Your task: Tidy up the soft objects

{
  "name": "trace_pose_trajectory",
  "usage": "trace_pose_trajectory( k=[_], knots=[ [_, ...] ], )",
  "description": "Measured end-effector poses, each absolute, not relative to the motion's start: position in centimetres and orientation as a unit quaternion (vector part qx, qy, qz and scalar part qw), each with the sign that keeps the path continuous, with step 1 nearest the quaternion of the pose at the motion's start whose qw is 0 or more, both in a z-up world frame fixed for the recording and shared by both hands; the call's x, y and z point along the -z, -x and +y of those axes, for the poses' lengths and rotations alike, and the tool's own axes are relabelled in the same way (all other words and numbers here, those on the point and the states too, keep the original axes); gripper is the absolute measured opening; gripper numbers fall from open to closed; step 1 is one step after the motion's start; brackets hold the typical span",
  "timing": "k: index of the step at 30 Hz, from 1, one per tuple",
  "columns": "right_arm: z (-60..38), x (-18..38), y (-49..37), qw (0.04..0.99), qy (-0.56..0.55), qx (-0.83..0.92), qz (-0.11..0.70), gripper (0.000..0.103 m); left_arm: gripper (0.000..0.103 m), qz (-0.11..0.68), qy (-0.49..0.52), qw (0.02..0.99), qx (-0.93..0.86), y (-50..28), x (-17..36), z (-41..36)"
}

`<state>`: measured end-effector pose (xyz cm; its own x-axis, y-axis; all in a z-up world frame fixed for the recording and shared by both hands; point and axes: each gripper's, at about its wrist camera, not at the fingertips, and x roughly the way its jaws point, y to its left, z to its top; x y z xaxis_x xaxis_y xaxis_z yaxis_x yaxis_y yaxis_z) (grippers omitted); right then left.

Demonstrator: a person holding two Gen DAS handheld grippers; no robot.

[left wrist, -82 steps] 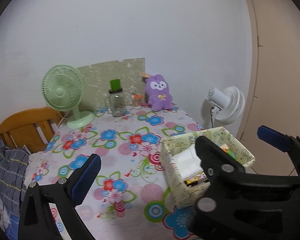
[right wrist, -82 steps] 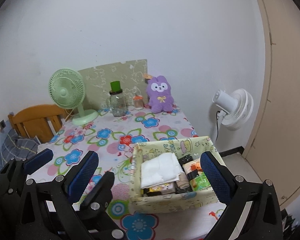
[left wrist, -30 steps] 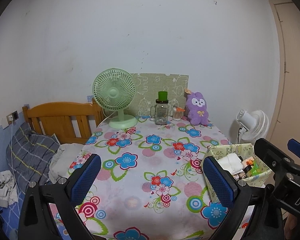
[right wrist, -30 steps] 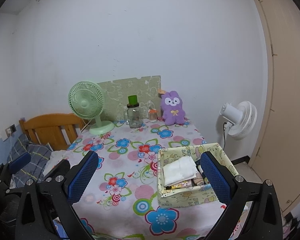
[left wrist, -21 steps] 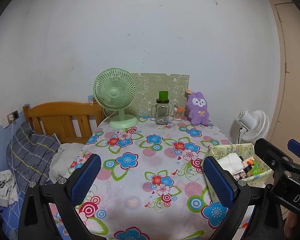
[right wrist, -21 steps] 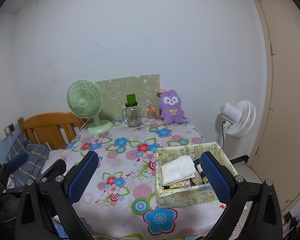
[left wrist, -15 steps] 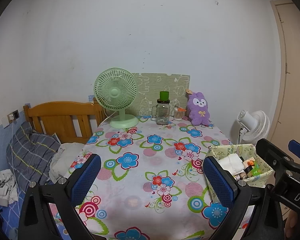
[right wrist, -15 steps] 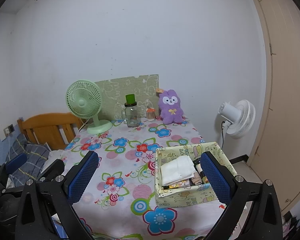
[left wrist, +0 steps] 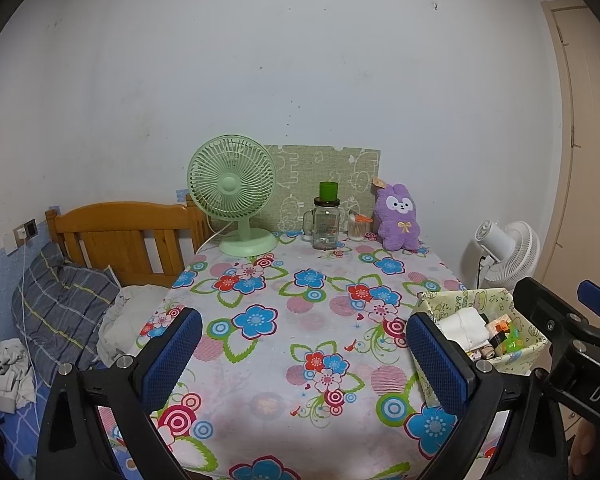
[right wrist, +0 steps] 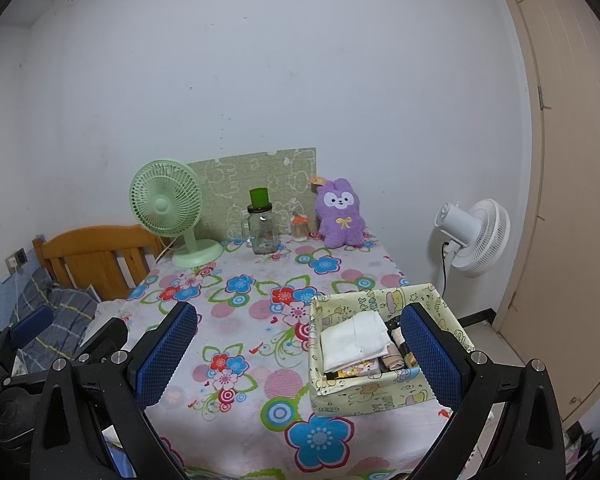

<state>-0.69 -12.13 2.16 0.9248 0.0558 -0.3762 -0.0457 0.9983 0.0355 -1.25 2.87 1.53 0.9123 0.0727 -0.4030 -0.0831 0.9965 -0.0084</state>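
Observation:
A purple plush rabbit sits upright at the back of the flowered table, against the wall. A pale yellow fabric box stands at the table's front right; it holds a folded white cloth and several small items. My left gripper is open and empty, held back from the table's front edge. My right gripper is open and empty, above the front edge, its right finger in front of the box.
A green desk fan, a glass jar with a green cup on top and a small jar stand along the back. A wooden headboard and bedding lie left. A white floor fan stands right, by a door.
Both grippers have pulled back and risen away from the table, so the box and the rabbit look smaller. Over the last second there is only a slight drift.

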Motion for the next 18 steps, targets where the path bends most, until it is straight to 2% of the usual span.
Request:
trace_pose_trajectory(
  k=[18],
  knots=[
    [-12.24,-2.03,0.46,0.981,-0.015,-0.02,0.193,0.103,0.103,0.208,0.011,0.977,-0.041,0.81,-1.45,2.57]
  ],
)
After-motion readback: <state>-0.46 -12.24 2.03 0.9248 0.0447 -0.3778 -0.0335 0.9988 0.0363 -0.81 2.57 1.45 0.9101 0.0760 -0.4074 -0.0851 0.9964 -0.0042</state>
